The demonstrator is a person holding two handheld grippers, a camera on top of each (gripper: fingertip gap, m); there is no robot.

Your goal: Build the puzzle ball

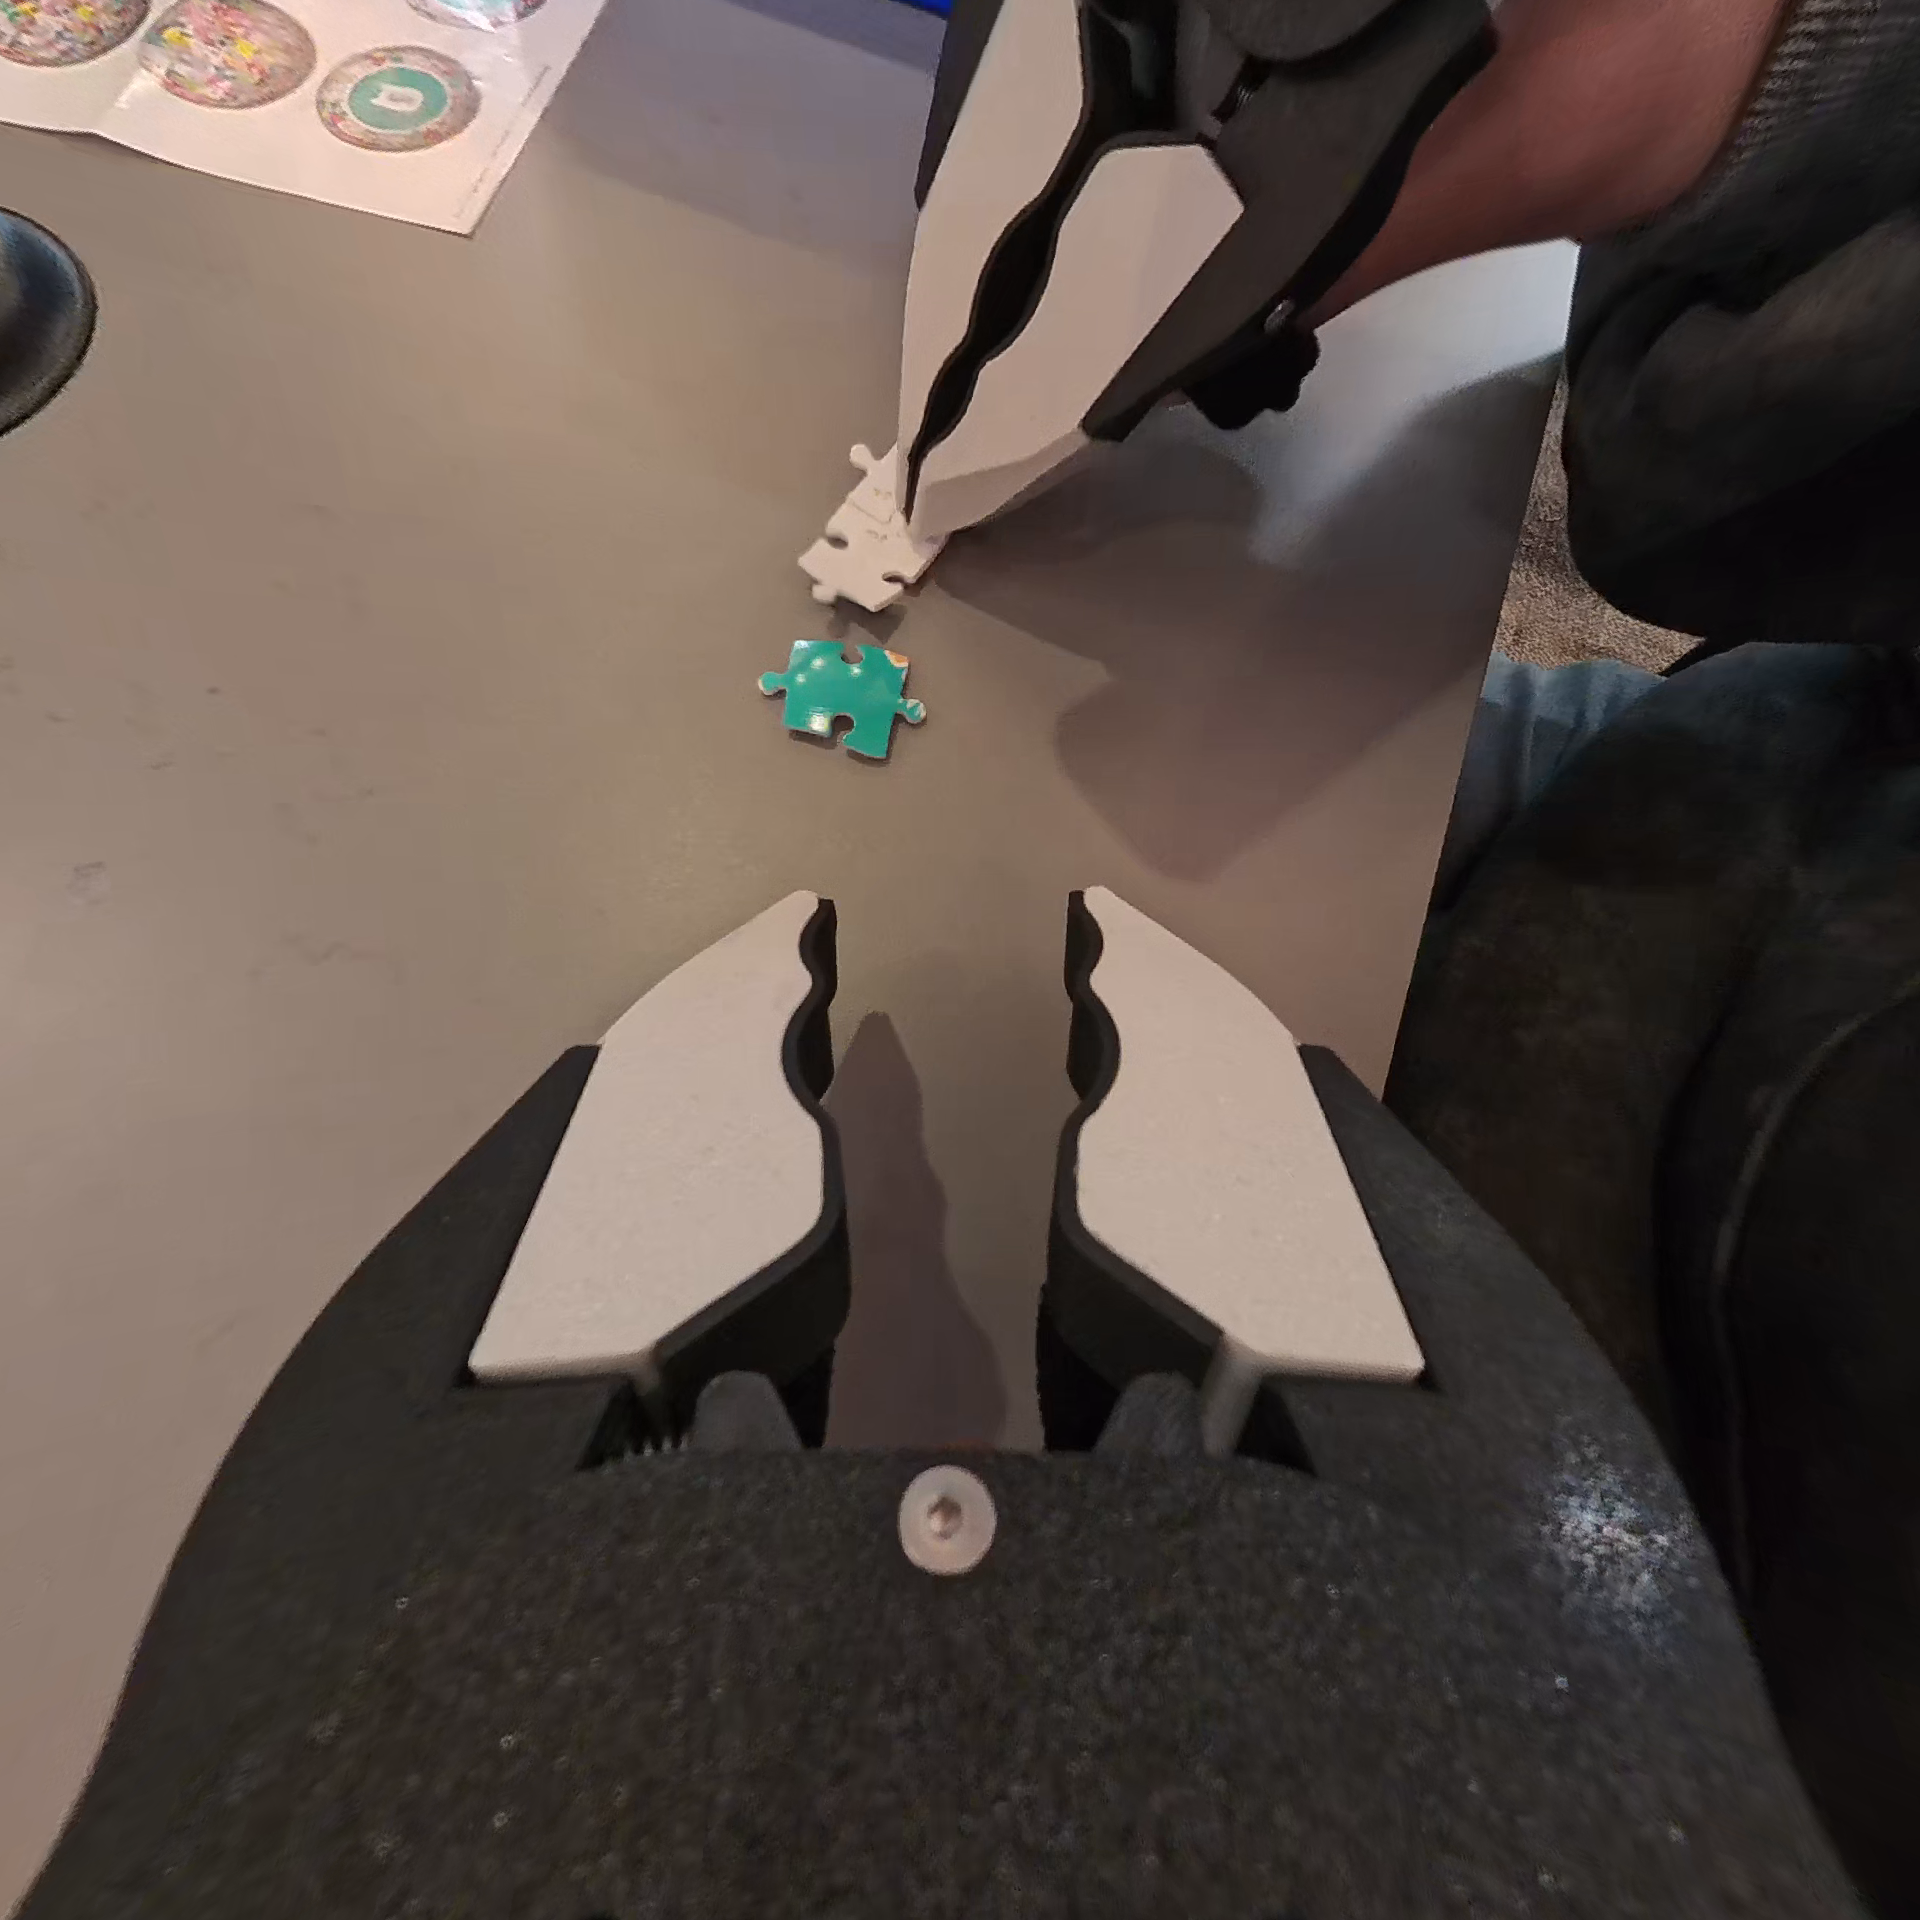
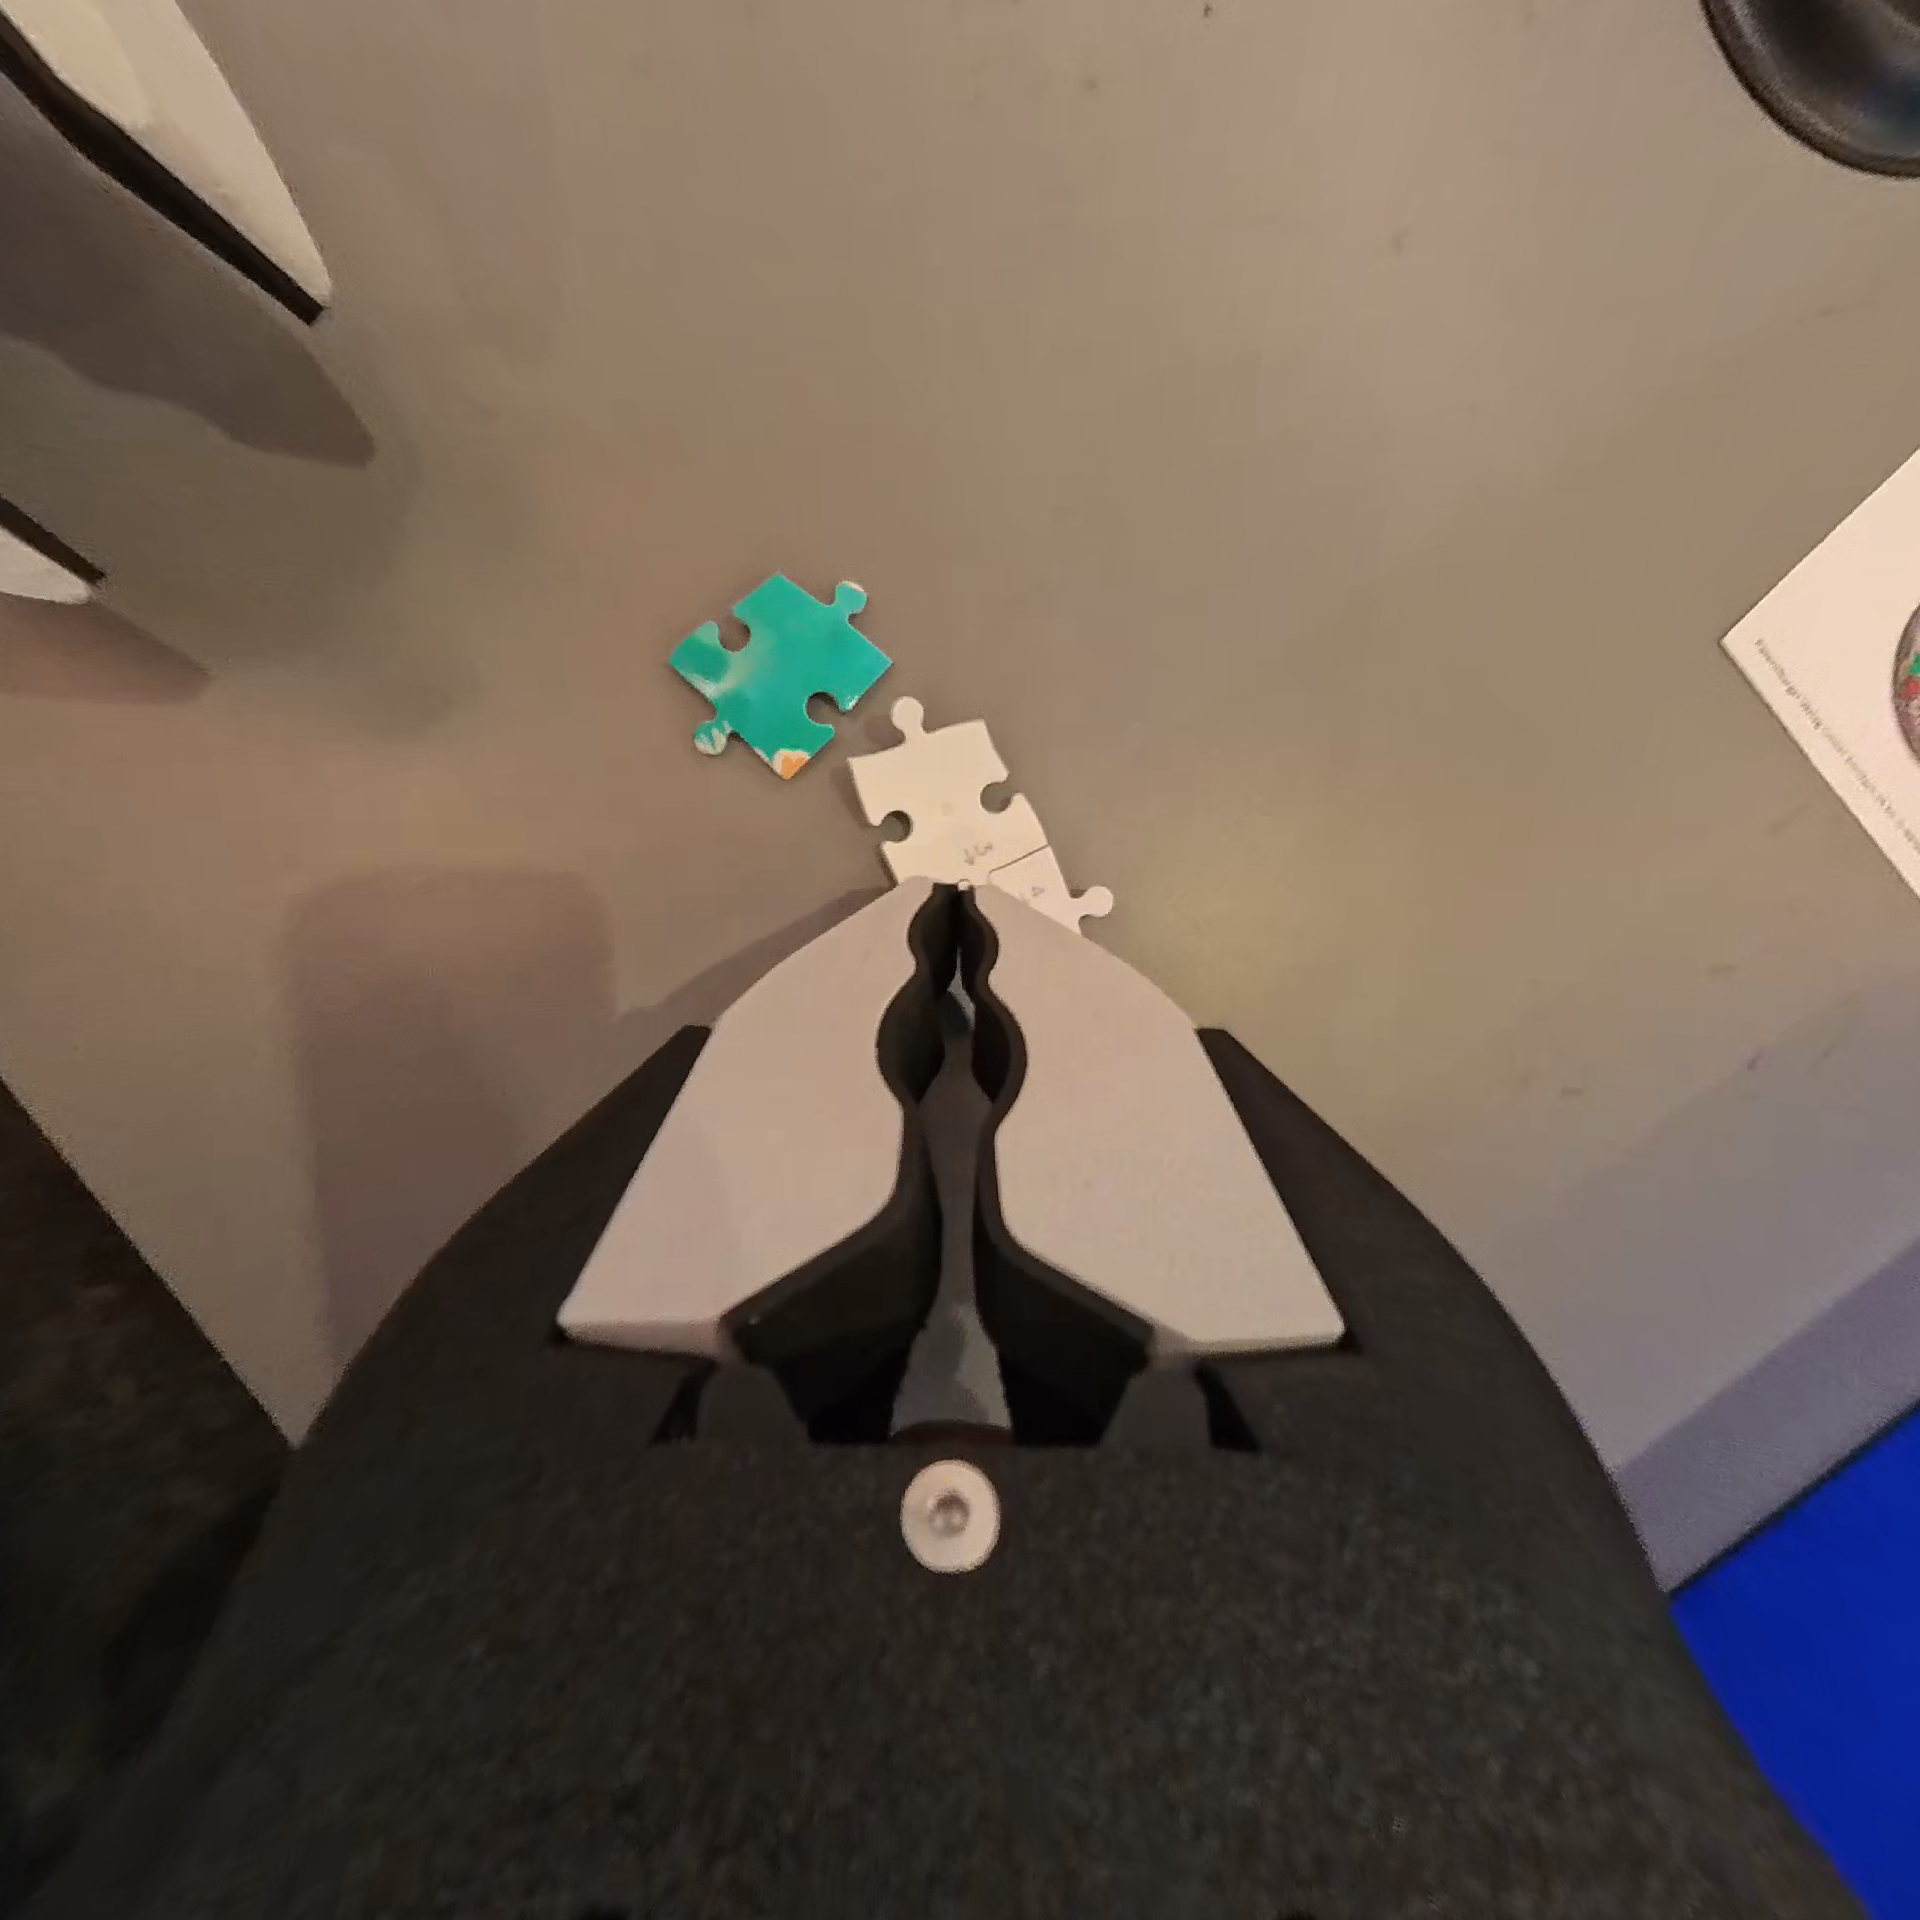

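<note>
Right gripper [image 2: 958, 891]: jaws pressed together, tips down on white joined puzzle pieces [image 2: 951, 805]; whether gripped or merely pressed, cannot tell; tips hide near edge. Green puzzle piece [image 1: 842, 698]: flat on grey surface [image 1: 416, 727], just beside white pieces. Left gripper [image 1: 951, 920]: jaws parted, empty. Leaflet [image 1: 281, 94], dark round object [image 1: 36, 322]: cut off by frame.
</note>
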